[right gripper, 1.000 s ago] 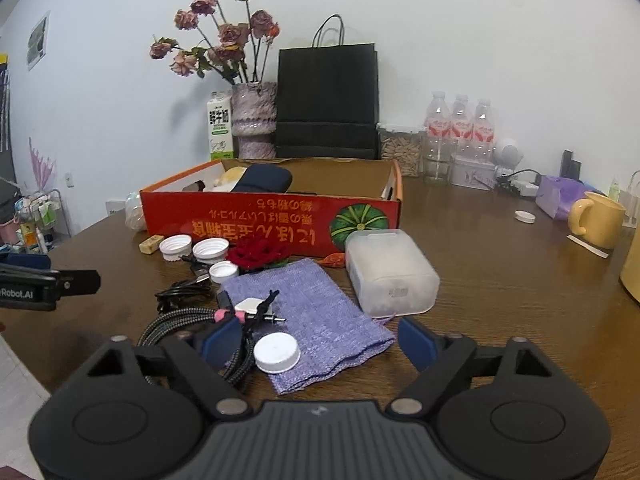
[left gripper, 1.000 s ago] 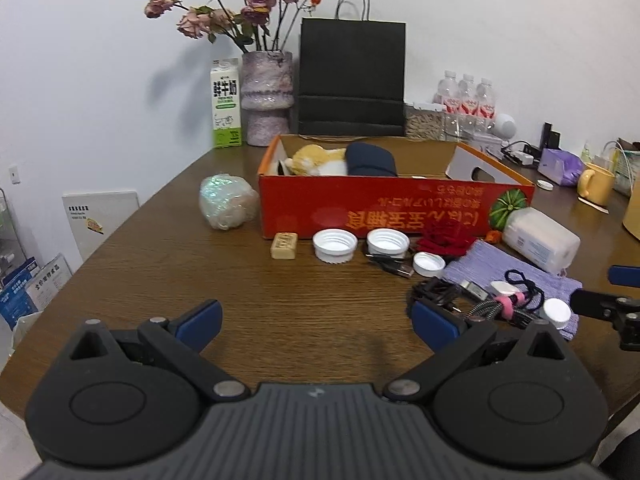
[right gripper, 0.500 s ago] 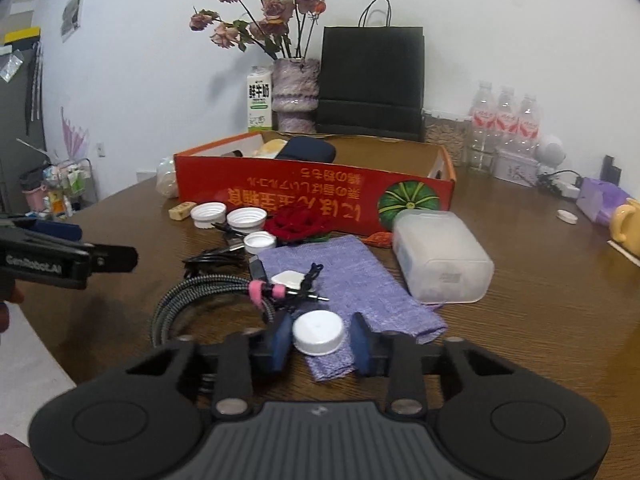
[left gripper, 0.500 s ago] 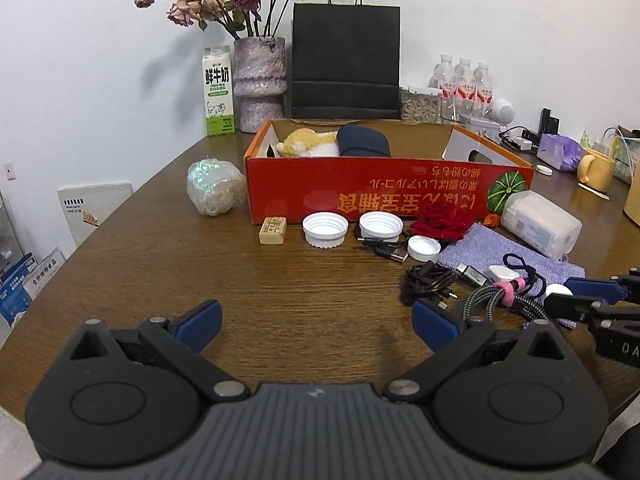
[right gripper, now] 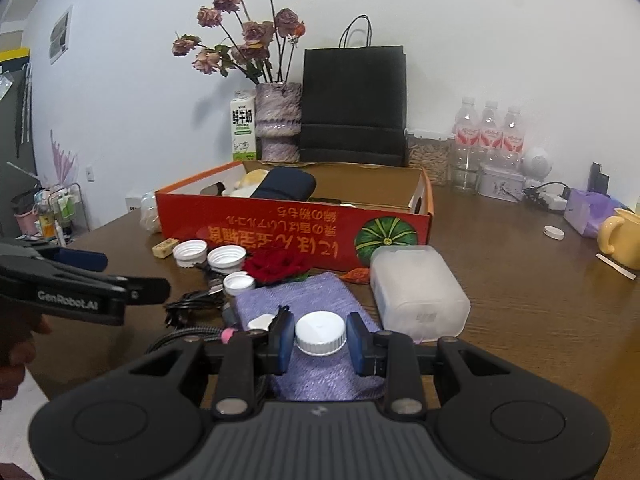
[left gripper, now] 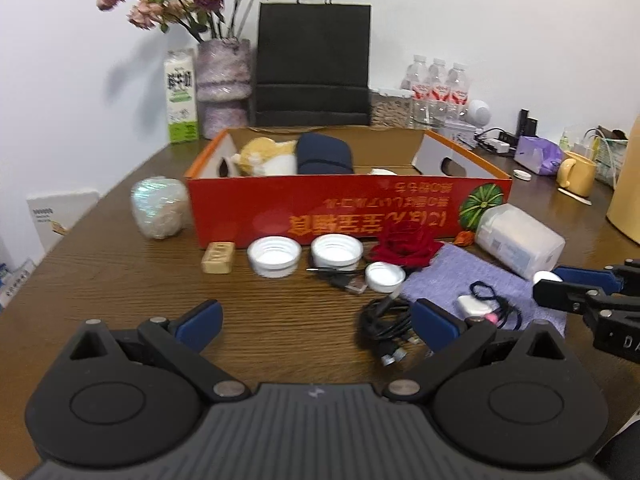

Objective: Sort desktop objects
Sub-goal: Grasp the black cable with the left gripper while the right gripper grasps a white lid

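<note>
My right gripper (right gripper: 321, 338) is shut on a white bottle cap (right gripper: 320, 333) and holds it above the purple cloth (right gripper: 304, 300). In the left wrist view the cap (left gripper: 546, 277) shows between the right gripper's fingers at the far right. My left gripper (left gripper: 316, 320) is open and empty, above the table short of the black cable bundle (left gripper: 386, 322). An open red cardboard box (left gripper: 348, 204) holds a plush toy (left gripper: 264, 154) and a dark blue pouch (left gripper: 324, 154). Three white caps (left gripper: 274, 256) lie in front of the box, beside a red rose (left gripper: 404, 246).
A frosted plastic container (right gripper: 416, 292) lies right of the cloth. A small tan block (left gripper: 218, 257) and a wrapped ball (left gripper: 158, 206) sit left of the box. A vase, milk carton, black bag (left gripper: 312, 64) and bottles stand behind. A yellow mug (right gripper: 622, 236) is far right.
My right gripper, shut on the white cap, has lifted it off the purple cloth and risen. My left gripper has moved forward a little and stayed open.
</note>
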